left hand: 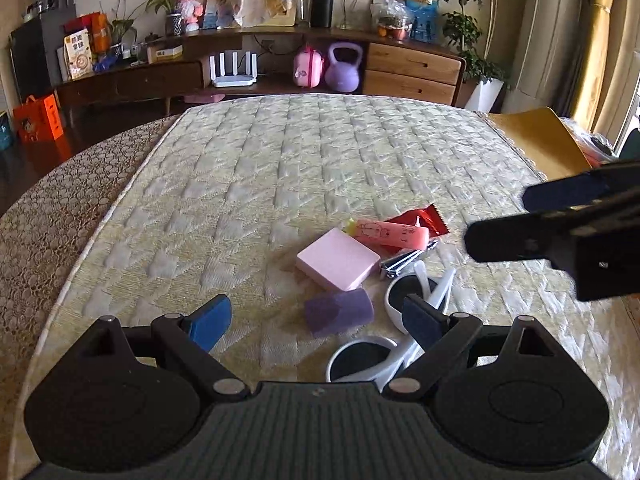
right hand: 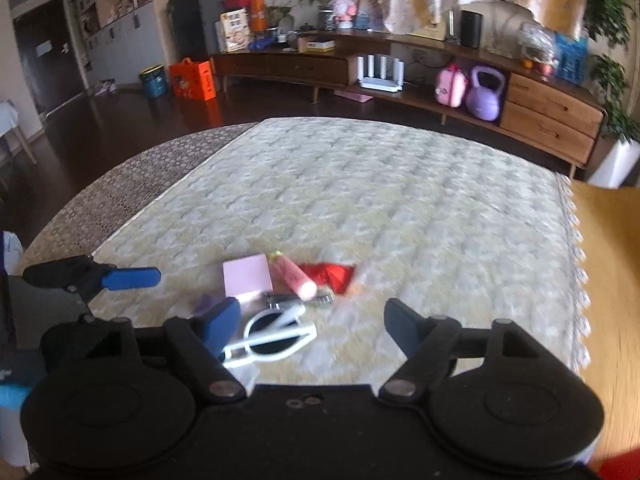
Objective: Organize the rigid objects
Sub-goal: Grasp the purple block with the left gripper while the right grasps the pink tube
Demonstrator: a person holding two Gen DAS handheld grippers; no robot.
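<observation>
A small pile lies on the quilted mattress: a pink flat box, a purple block, a pink tube on a red wrapper, a metal clipper and white sunglasses. My left gripper hangs open just above the purple block, its right finger over the sunglasses. In the right wrist view my right gripper is open above the sunglasses, pressing on nothing. The pink box, tube and wrapper lie just beyond.
My right gripper reaches in from the right in the left wrist view. A long wooden cabinet with a purple kettlebell stands beyond the mattress. Dark floor lies to the left, a lace-edged cover to the right.
</observation>
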